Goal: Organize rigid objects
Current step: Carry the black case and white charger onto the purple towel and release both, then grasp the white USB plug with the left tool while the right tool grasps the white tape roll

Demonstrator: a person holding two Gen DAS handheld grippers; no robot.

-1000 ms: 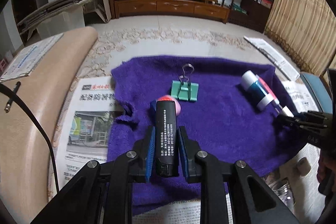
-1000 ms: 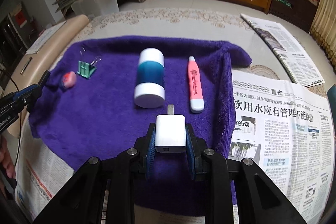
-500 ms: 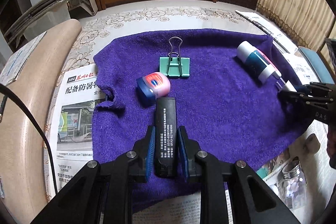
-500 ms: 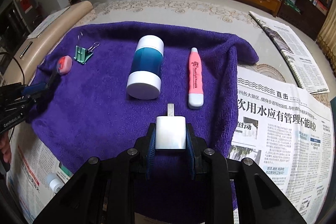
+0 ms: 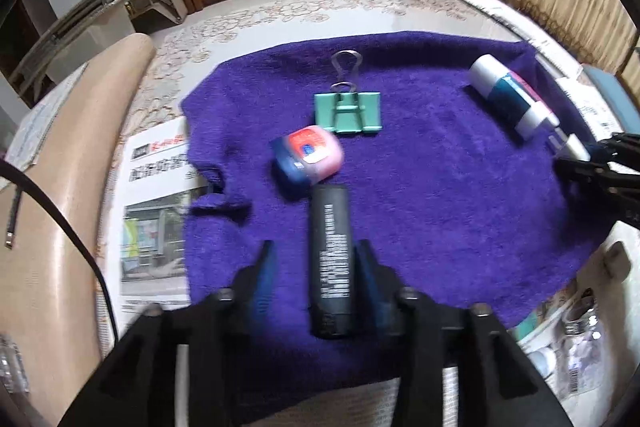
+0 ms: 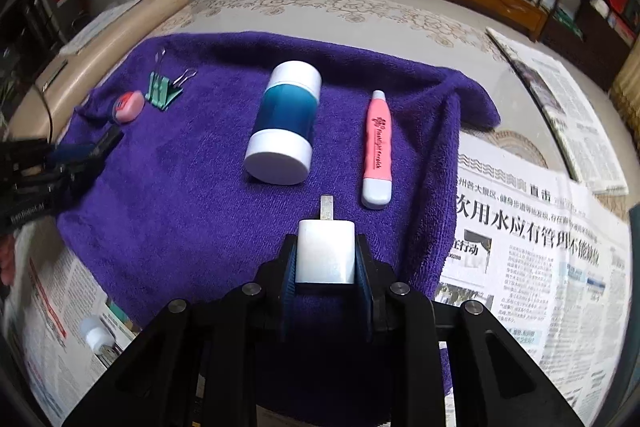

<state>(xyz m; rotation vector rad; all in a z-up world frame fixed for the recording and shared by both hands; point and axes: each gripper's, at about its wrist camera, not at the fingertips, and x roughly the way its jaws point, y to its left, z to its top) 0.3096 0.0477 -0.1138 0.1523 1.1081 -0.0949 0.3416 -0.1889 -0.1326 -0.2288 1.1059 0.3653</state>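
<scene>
The black cartridge (image 5: 331,259) is lying on the purple towel (image 5: 440,195), just below the pink-and-blue capsule (image 5: 307,159) and the green binder clip (image 5: 348,111). The left gripper (image 5: 314,269) has just been opening its jaws, which are now standing clear on either side of it, so this placement is apparently finishing, though motion blur is limiting certainty. The right gripper (image 6: 325,259) is clamping the white charger plug (image 6: 325,251) above the towel's near edge, close to the teal bottle (image 6: 285,125) and pink highlighter (image 6: 376,151); that item is awaiting placement.
</scene>
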